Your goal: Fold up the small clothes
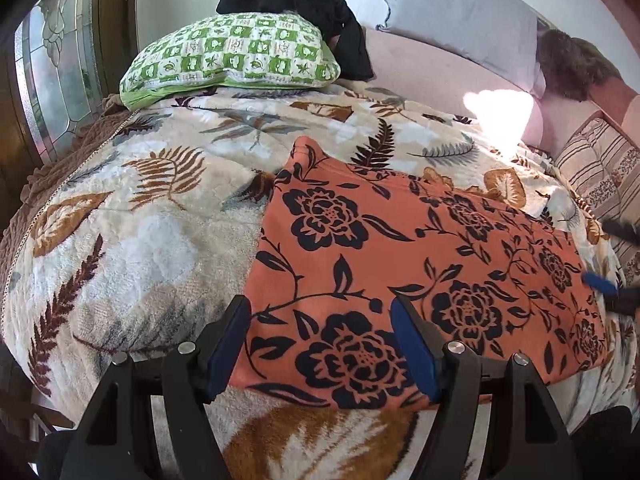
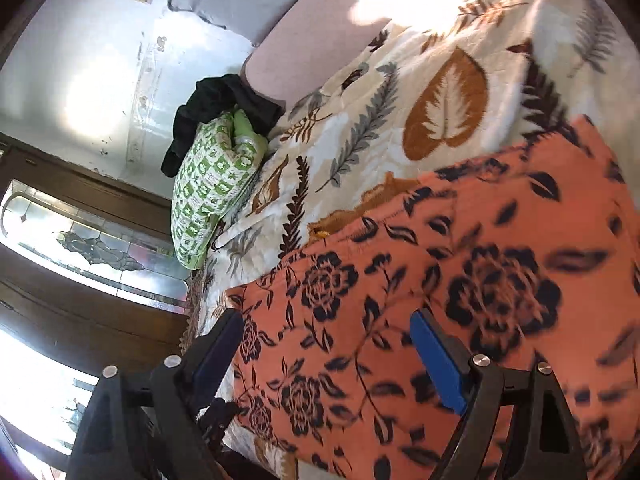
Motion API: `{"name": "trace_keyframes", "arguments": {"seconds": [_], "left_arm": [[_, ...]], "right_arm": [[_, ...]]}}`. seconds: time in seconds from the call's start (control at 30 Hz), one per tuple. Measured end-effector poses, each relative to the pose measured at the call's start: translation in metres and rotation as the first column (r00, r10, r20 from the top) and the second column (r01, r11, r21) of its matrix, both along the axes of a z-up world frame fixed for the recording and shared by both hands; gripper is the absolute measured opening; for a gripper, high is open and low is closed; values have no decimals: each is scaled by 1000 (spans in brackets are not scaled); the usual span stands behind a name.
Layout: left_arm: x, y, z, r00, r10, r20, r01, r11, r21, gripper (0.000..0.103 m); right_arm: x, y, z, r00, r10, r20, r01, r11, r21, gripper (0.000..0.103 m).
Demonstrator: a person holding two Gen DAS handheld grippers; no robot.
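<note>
An orange garment with a dark floral print (image 1: 400,256) lies flat on a leaf-patterned blanket (image 1: 160,200) on a bed. My left gripper (image 1: 320,316) is open, its blue-padded jaws straddling the garment's near left edge. The right gripper (image 1: 608,280) shows at that view's right edge by the garment's right side. In the right wrist view the garment (image 2: 460,300) fills the lower right, blurred. My right gripper (image 2: 324,336) is open, its jaws wide over the garment's edge. Neither gripper holds cloth.
A green checkered pillow (image 1: 232,56) lies at the far end with a black garment (image 1: 320,12) on it. A grey pillow (image 1: 460,20) and a striped cushion (image 1: 600,172) are to the right. A stained-glass door (image 1: 52,80) stands left.
</note>
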State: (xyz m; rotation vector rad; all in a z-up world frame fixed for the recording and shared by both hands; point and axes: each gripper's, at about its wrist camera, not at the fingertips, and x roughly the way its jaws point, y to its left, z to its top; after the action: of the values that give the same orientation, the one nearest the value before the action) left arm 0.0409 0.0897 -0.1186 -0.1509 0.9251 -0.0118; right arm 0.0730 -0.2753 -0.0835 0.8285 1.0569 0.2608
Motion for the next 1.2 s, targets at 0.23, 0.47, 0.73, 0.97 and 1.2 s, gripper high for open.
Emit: {"name": "trace_keyframes", "arguments": {"seconds": [0.23, 0.47, 0.73, 0.97, 1.2], "left_arm": [[-24, -14, 18, 1000, -29, 10, 29, 999, 15, 73], [-33, -29, 24, 999, -44, -9, 44, 999, 28, 73], [-31, -42, 20, 997, -46, -54, 49, 998, 50, 73], [-20, -53, 17, 998, -47, -52, 50, 997, 63, 73], [-11, -56, 9, 996, -59, -61, 63, 996, 59, 73]], "right_arm": [[-119, -13, -23, 988, -154, -26, 156, 984, 87, 88], [-151, -40, -40, 963, -264, -49, 269, 948, 170, 88], [-155, -54, -54, 951, -301, -76, 311, 922, 232, 88], [-156, -64, -57, 940, -332, -74, 341, 910, 237, 88], [-148, -68, -68, 931, -347, -114, 364, 900, 239, 88]]}}
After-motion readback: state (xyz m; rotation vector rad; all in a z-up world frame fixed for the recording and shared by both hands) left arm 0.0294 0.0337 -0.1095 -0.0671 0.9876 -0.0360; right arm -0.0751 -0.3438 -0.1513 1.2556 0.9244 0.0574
